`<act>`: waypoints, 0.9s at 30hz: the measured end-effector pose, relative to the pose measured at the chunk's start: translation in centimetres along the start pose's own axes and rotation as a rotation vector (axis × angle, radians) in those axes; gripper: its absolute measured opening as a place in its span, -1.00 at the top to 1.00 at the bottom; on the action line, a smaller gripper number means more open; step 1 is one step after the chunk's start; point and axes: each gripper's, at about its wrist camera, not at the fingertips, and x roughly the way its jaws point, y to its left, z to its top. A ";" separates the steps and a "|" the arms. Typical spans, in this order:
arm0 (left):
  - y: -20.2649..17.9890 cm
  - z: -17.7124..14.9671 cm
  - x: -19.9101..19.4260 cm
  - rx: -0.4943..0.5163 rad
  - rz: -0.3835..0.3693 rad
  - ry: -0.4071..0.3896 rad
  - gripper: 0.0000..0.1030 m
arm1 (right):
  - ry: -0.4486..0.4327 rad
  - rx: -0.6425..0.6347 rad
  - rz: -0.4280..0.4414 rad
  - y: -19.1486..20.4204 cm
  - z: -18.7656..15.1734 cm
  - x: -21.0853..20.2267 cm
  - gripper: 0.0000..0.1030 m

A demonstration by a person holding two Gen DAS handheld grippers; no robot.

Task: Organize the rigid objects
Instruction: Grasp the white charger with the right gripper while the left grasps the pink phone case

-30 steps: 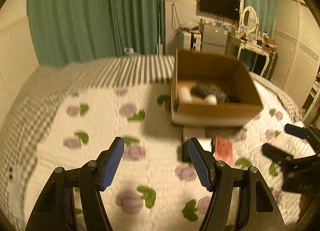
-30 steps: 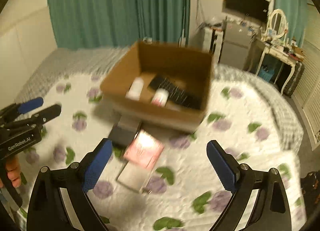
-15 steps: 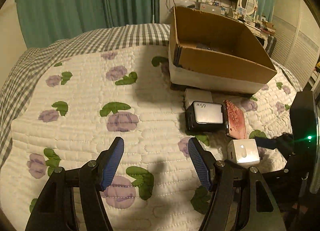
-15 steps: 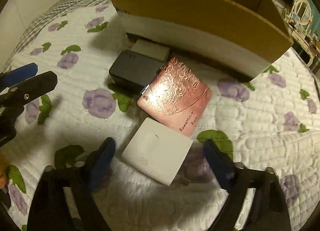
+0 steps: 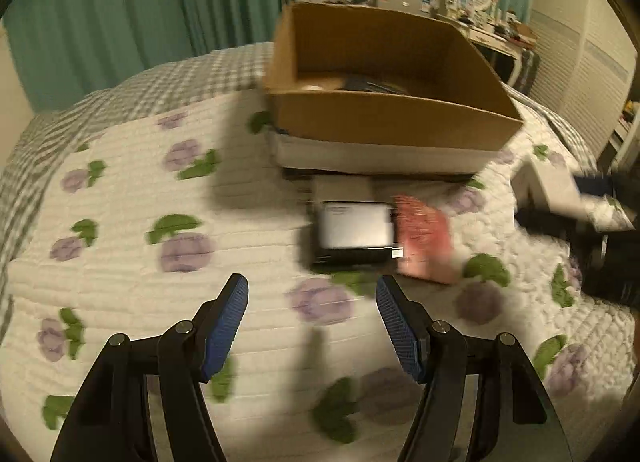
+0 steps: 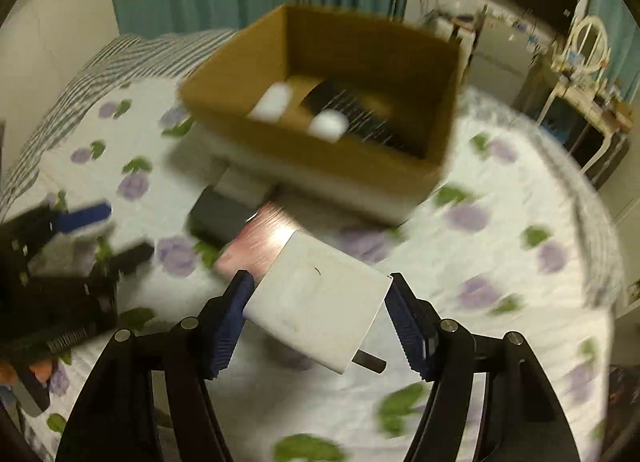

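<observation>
My right gripper [image 6: 318, 294] is shut on a white plug adapter [image 6: 316, 302] and holds it above the quilt; it also shows at the right of the left wrist view [image 5: 552, 189]. A cardboard box [image 6: 432, 165] stands ahead with two white bottles [image 6: 328, 123] and a dark flat object inside. In front of the box [image 5: 384, 129] lie a black charger [image 5: 352, 234], a pink card [image 5: 424, 246] and a pale block [image 5: 340, 187]. My left gripper [image 5: 312, 308] is open and empty, low over the quilt, short of the charger.
The bed has a white floral quilt [image 5: 184, 250] with a grey checked blanket [image 5: 160, 81] behind it. Green curtains hang at the back. A dresser with a mirror [image 6: 588, 45] and a wall TV stand at the far right.
My right gripper closed on the white plug adapter and lifted it off the quilt towards the box. My left gripper pulled back slightly and stayed open.
</observation>
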 end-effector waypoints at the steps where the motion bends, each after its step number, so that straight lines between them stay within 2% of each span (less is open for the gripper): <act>1: -0.8 0.2 0.4 0.006 -0.016 0.010 -0.35 | -0.008 -0.005 -0.015 -0.9 0.6 -0.2 -0.31; 5: -3.2 0.7 2.9 0.028 -0.042 0.064 -0.35 | -0.020 0.043 -0.028 -4.2 0.5 0.8 -0.31; 8: -4.3 1.2 4.8 0.037 -0.036 0.107 -0.35 | 0.020 0.096 0.003 -5.7 -1.0 3.1 -0.31; 11: -4.9 1.6 6.2 0.030 -0.059 0.133 -0.35 | 0.048 0.096 0.002 -6.2 -1.8 4.6 -0.31; 16: -4.9 2.2 8.4 -0.064 -0.151 0.190 -0.35 | 0.030 0.077 0.012 -6.2 -1.9 5.0 -0.31; 21: -5.9 2.1 7.7 -0.018 -0.116 0.171 -0.20 | 0.021 0.091 0.033 -6.6 -2.1 4.9 -0.31; 26: -7.1 2.3 5.2 0.001 -0.143 0.113 -0.16 | 0.001 0.103 0.034 -6.8 -2.1 4.2 -0.31; 27: -7.3 2.3 4.7 0.008 -0.151 0.101 0.14 | -0.006 0.107 0.029 -7.0 -2.0 4.0 -0.31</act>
